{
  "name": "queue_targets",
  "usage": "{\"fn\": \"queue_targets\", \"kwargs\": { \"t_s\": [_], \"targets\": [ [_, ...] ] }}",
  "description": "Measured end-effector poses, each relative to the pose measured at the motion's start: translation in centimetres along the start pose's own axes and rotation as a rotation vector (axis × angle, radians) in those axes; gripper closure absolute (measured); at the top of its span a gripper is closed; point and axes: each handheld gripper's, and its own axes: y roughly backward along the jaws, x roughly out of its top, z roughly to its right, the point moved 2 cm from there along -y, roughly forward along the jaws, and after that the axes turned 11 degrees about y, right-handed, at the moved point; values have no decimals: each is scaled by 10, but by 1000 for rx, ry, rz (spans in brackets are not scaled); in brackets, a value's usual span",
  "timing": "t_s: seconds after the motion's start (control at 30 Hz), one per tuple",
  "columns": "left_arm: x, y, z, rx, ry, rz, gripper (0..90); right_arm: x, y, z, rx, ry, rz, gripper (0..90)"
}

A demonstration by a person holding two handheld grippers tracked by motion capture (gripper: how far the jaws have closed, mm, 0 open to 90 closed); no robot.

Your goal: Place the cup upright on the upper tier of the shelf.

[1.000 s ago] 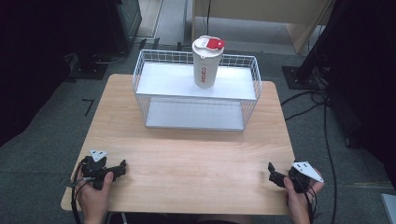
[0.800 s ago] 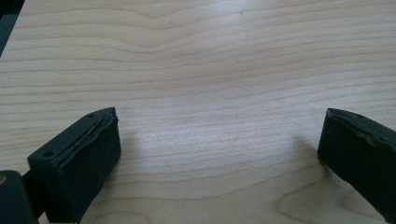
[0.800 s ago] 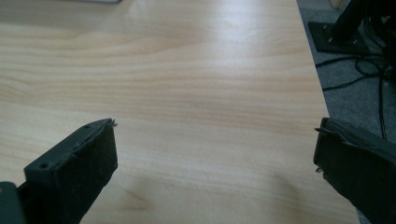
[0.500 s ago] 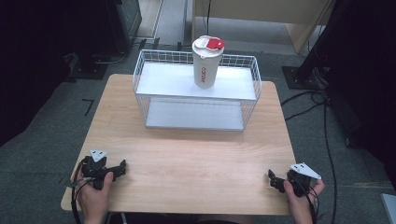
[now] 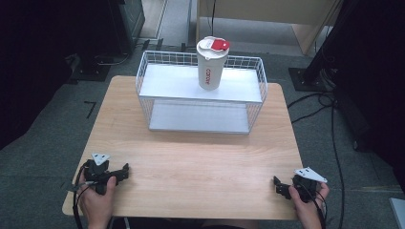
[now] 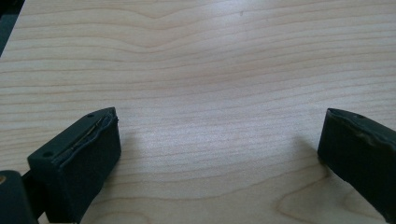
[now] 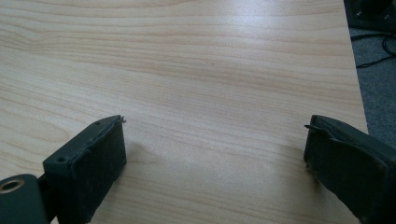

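White cup (image 5: 211,67) with a red lid tab stands upright on the top shelf of the wire rack (image 5: 200,93) at the far side of the wooden table (image 5: 200,162). Left gripper (image 5: 123,171) and right gripper (image 5: 279,187) rest at the near corners, both jaws wide apart, holding nothing.

The desk (image 5: 191,162) is pale wood-grain, smooth with a soft sheen. At 12 o'clock, a white wire rack (image 5: 200,95) holds a matt cream cup (image 5: 210,71), its lid glossy red and white.
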Motion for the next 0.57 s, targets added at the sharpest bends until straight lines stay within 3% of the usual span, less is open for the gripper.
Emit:
{"fn": "queue_targets", "kwargs": {
  "t_s": [0.57],
  "targets": [
    [0,0,0,-1,-1,-1,0,0,0,-1,8,14,-7,21]
  ]
}}
